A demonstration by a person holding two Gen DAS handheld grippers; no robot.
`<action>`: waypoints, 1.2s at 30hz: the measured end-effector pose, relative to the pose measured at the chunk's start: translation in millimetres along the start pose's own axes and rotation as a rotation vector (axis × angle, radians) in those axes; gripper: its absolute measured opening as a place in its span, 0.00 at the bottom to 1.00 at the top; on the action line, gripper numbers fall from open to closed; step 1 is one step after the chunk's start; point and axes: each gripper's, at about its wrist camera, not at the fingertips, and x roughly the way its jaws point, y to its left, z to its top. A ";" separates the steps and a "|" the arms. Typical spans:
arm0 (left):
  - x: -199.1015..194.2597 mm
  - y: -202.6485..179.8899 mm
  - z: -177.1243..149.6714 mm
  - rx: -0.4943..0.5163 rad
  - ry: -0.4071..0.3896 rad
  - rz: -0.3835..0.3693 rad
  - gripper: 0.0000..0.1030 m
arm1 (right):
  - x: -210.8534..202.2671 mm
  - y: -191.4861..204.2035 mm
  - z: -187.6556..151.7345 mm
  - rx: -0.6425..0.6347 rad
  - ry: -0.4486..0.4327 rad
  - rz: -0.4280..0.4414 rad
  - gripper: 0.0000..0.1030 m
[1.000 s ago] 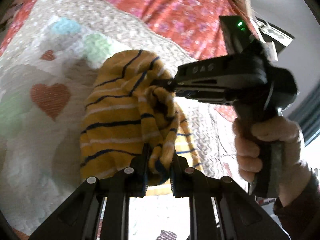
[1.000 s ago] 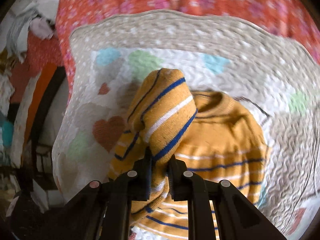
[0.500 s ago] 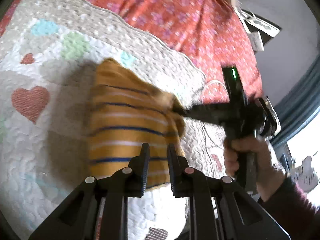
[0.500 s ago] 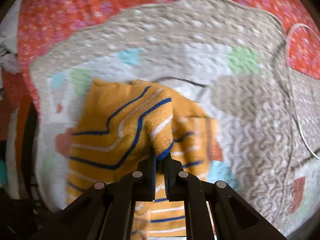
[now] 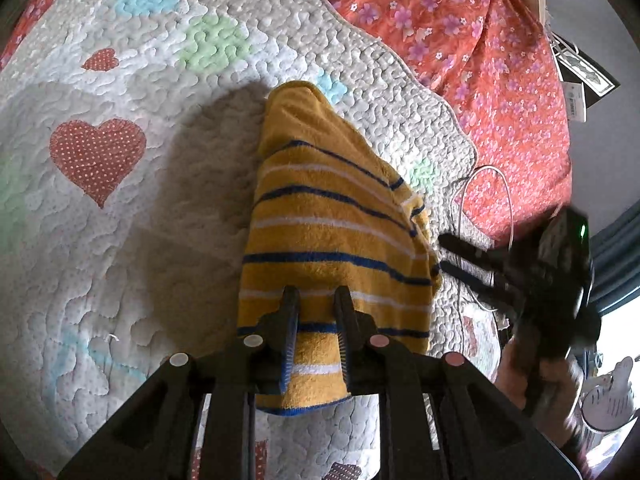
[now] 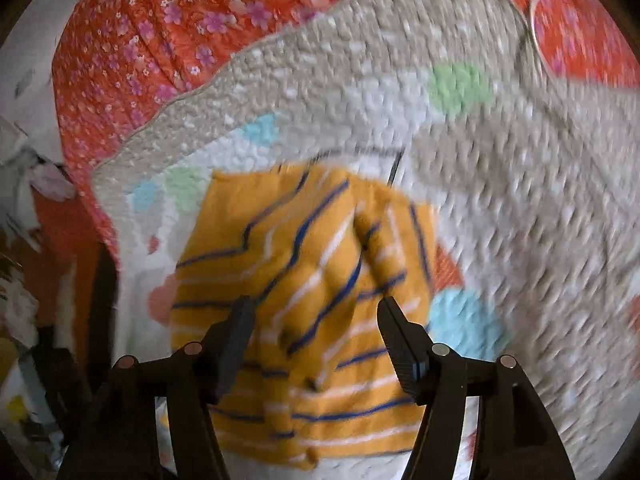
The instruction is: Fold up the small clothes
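Both grippers' fingers, left point(image 5: 316, 300) and right point(image 6: 314, 316), spread apart over folded striped sweater point(image 5: 332, 236)

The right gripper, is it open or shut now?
Open. The right gripper has its fingers wide apart with nothing between them, above the striped garment lying on the quilt.

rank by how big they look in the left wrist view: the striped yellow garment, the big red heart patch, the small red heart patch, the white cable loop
1. striped yellow garment
2. big red heart patch
3. white cable loop, a thin outline whose enclosed area rivals the big heart, so unsure
4. small red heart patch
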 end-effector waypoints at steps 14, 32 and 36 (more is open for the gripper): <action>-0.1 9.4 7.6 -0.040 -0.004 0.033 0.19 | -7.5 2.5 -18.3 -0.004 -0.076 -0.045 0.09; 23.3 -12.6 -10.1 0.102 0.046 0.202 0.26 | -16.5 26.6 1.0 -0.091 -0.148 -0.117 0.25; 22.3 -15.6 -13.9 0.129 0.038 0.225 0.27 | 45.8 27.9 19.2 -0.082 -0.039 -0.163 0.25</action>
